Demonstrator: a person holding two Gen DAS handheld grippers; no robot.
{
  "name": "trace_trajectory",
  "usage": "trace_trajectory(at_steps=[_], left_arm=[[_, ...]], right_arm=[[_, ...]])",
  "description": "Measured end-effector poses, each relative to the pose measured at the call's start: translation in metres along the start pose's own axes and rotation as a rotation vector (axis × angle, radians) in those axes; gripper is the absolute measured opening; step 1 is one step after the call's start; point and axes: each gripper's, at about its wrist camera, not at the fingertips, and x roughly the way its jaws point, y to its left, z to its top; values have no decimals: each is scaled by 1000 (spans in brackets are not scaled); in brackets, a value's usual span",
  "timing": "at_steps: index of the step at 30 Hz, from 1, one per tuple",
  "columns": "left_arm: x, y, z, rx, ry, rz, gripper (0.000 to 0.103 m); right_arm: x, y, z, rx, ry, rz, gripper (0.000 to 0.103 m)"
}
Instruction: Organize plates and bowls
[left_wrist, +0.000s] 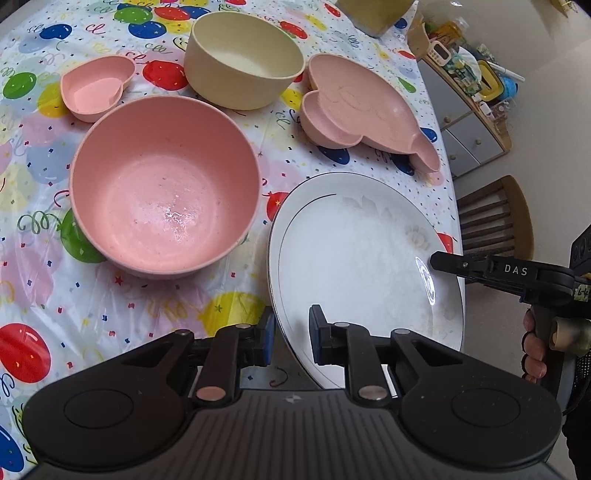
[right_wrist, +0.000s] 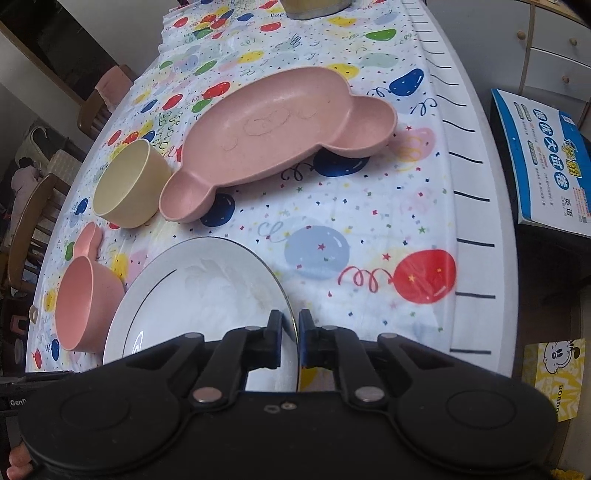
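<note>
A white plate (left_wrist: 362, 258) (right_wrist: 207, 295) with a thin dark ring lies near the table's front edge. My left gripper (left_wrist: 291, 332) is shut on its near-left rim. My right gripper (right_wrist: 290, 332) is shut on the opposite rim and shows from the side in the left wrist view (left_wrist: 434, 260). Left of the plate stands a large pink bowl (left_wrist: 162, 188) (right_wrist: 86, 306). Behind it are a cream bowl (left_wrist: 243, 62) (right_wrist: 129, 184), a small pink eared dish (left_wrist: 96, 88) and a pink bear-shaped divided plate (left_wrist: 365, 110) (right_wrist: 280, 136).
A balloon-print tablecloth (right_wrist: 369, 229) covers the table. A tan container (left_wrist: 373, 14) stands at the far edge. Off the right side are a wooden chair (left_wrist: 495, 218), a cluttered drawer unit (left_wrist: 469, 74) and a blue-and-white box (right_wrist: 543, 162). More chairs (right_wrist: 33, 229) stand at the left.
</note>
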Motion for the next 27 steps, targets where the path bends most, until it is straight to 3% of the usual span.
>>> trace_trajectory(at_steps=[14,27], left_arm=[[-34,21,-22,47,42,-37,18],[-81,77,-47,111,66,-27,18]], right_arm=[[-39,19,-48,104,-58,4,6],[-53,76,-114,161,-96,-17,5]])
